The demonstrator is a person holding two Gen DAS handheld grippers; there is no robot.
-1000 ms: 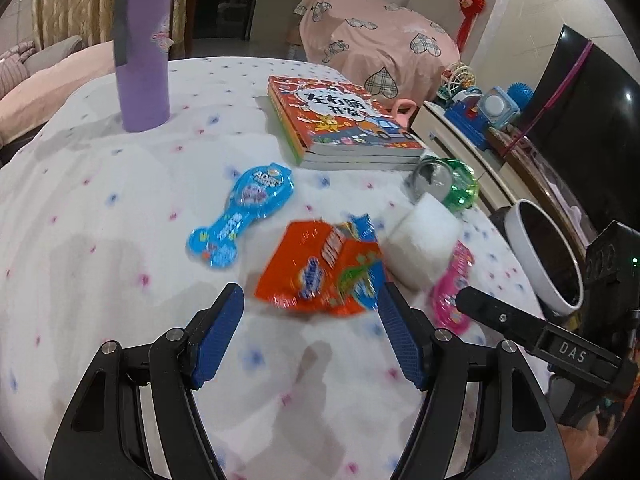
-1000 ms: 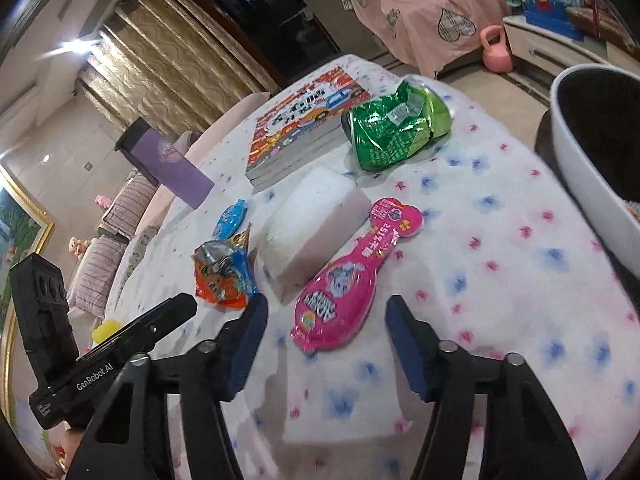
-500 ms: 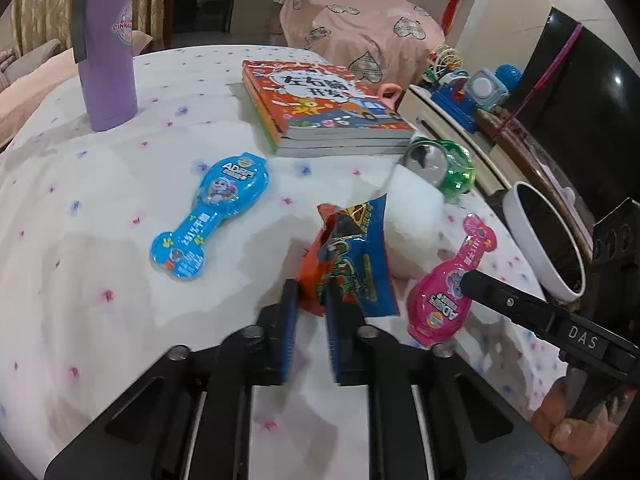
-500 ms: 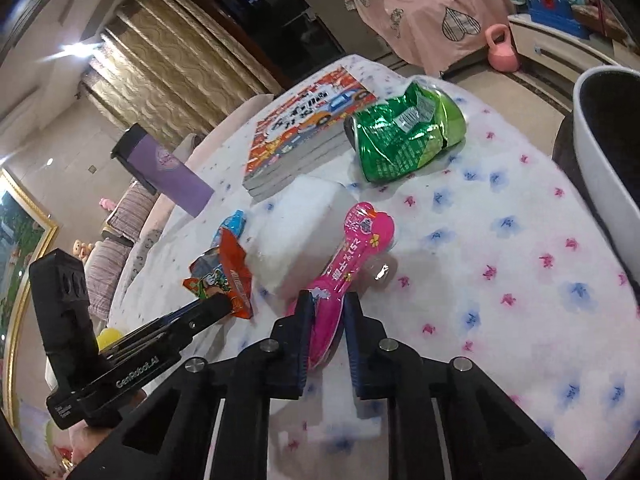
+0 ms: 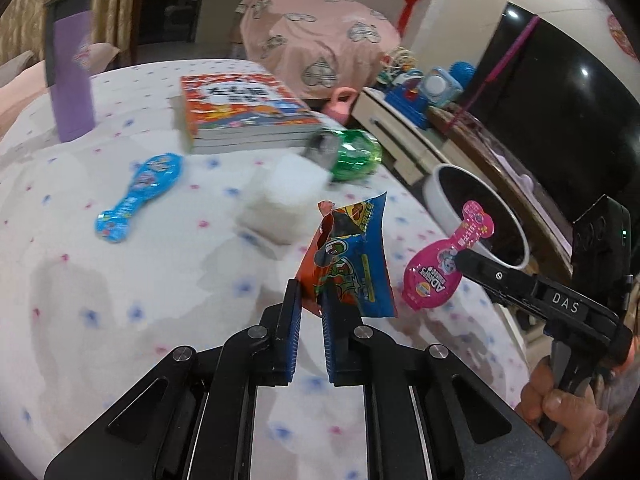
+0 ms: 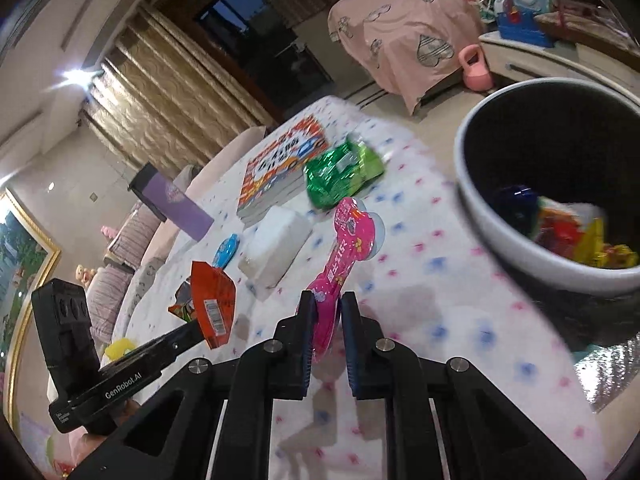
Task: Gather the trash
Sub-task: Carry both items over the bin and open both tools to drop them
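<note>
My left gripper (image 5: 310,300) is shut on an orange and blue snack wrapper (image 5: 352,264) and holds it above the table; the wrapper also shows in the right wrist view (image 6: 210,300). My right gripper (image 6: 326,312) is shut on a pink candy wrapper (image 6: 346,240) and holds it above the table, near the white trash bin (image 6: 480,216); the pink wrapper also shows in the left wrist view (image 5: 444,264). The bin (image 5: 436,196) holds several wrappers. A blue candy wrapper (image 5: 140,194) and a green crumpled bag (image 5: 356,154) lie on the table.
A white tissue pack (image 5: 284,196) lies in the middle of the table. A stack of books (image 5: 240,112) and a purple bottle (image 5: 70,68) stand further back. The bin stands just off the table's right edge. A TV stand with toys (image 5: 424,92) is behind it.
Both grippers closed on their wrappers, lifted them off the table and moved right toward the bin.
</note>
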